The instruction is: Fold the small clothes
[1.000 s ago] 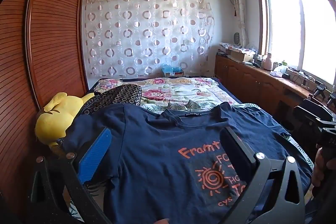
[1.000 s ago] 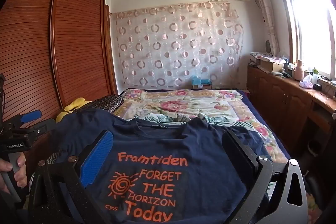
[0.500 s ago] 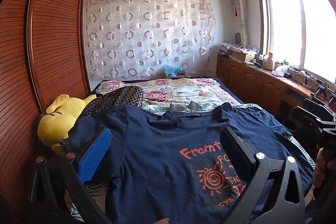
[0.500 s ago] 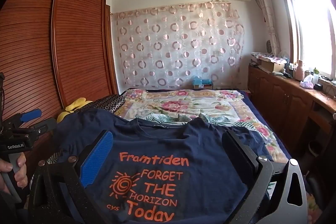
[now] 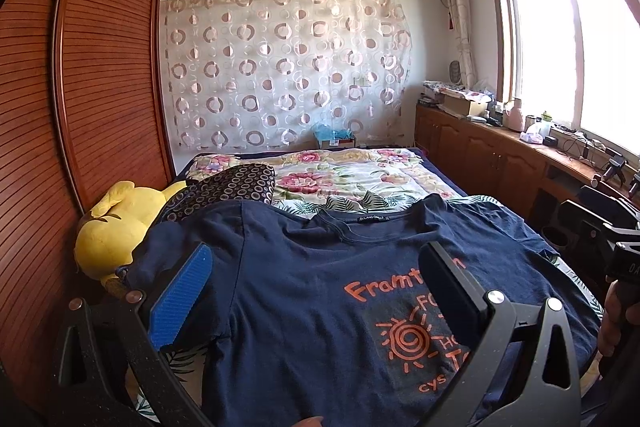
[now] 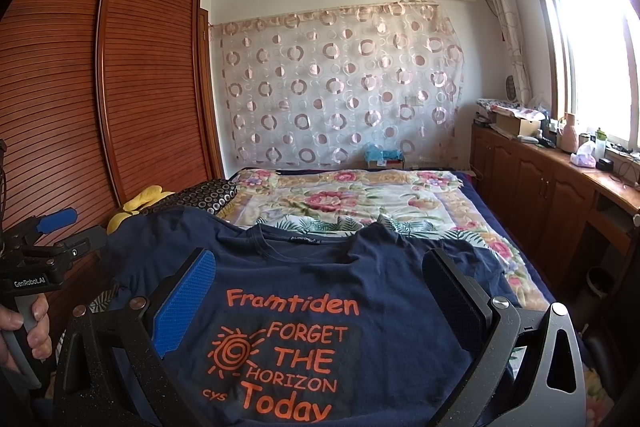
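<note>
The navy T-shirt [image 6: 304, 291] lies face up, spread flat on the bed [image 6: 360, 199], ready for folding. I hold my left gripper [image 5: 316, 291] and right gripper [image 6: 320, 291] above it, both spread wide and empty.

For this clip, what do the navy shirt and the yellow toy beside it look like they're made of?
The shirt looks like soft matte cotton jersey: it drapes in loose wrinkles on the bed, with a flat orange print, though the fibre can't be confirmed. The yellow toy looks like plush fabric over stuffing, going by its rounded, fuzzy, dull surface.
</note>
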{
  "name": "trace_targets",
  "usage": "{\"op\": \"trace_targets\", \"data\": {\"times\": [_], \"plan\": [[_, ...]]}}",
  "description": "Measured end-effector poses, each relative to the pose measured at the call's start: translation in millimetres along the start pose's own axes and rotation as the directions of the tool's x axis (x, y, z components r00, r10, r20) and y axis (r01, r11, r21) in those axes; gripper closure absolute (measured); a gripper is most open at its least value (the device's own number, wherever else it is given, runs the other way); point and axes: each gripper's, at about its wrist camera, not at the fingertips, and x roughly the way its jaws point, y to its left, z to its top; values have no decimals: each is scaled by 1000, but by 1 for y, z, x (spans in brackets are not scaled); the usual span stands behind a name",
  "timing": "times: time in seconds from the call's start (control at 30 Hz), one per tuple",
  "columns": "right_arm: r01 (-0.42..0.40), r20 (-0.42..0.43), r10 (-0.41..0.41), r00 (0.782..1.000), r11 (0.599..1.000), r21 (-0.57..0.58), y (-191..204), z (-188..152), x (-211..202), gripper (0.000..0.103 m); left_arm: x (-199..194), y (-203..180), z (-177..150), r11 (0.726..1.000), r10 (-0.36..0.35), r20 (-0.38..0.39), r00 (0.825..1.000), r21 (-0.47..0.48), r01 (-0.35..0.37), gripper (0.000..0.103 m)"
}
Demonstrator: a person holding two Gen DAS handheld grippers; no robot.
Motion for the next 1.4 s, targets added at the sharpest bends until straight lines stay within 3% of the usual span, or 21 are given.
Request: {"op": "trace_targets", "data": {"times": [1.4], "plan": [[2,2,-2,1000,1000,-2,-1,0,0,0,0,-1,0,1000,2,4,1000,8,-2,0]]}}
